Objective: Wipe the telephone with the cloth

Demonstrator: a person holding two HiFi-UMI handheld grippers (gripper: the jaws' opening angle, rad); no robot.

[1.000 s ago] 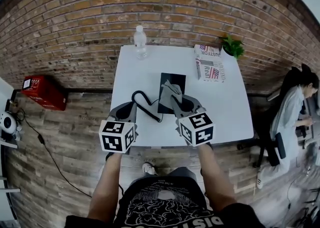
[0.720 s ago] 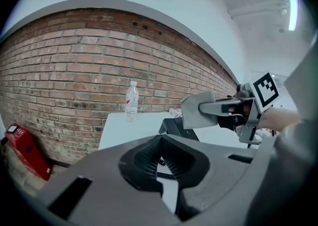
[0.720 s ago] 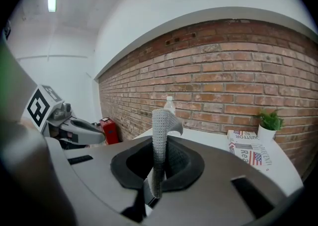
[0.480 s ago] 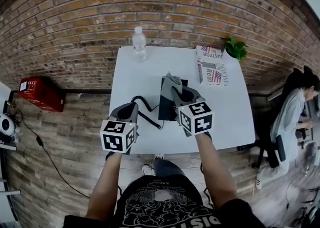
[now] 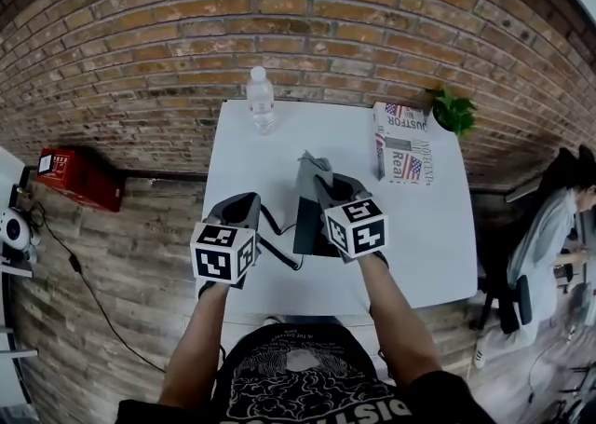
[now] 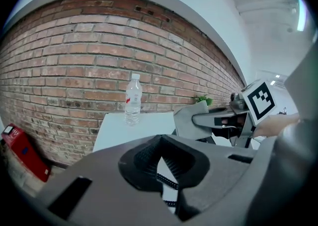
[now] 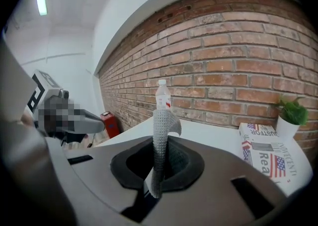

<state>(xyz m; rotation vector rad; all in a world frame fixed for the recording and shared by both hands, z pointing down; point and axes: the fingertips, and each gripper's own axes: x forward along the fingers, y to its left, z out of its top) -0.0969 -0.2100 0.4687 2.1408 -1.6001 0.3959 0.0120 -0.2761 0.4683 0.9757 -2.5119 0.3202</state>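
Both our forearms reach out side by side over the white table [image 5: 237, 147]. Right gripper [image 7: 158, 140] is clamped on the one grey cloth [image 7: 162, 120], over the one black telephone [image 5: 305, 226] mid-table. Left gripper [image 6: 160, 156] has its jaws together, just left of it. At the back: one water bottle [image 5: 261, 101], one potted plant [image 5: 454, 113], one printed box [image 5: 402, 144].

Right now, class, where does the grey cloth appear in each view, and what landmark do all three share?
Head view: grey cloth at centre, pinched in the right gripper's tongs.
Left gripper view: grey cloth right of centre, at mid-height.
Right gripper view: grey cloth at centre, upright between the tongs.
Shared landmark: the water bottle before the brick wall.
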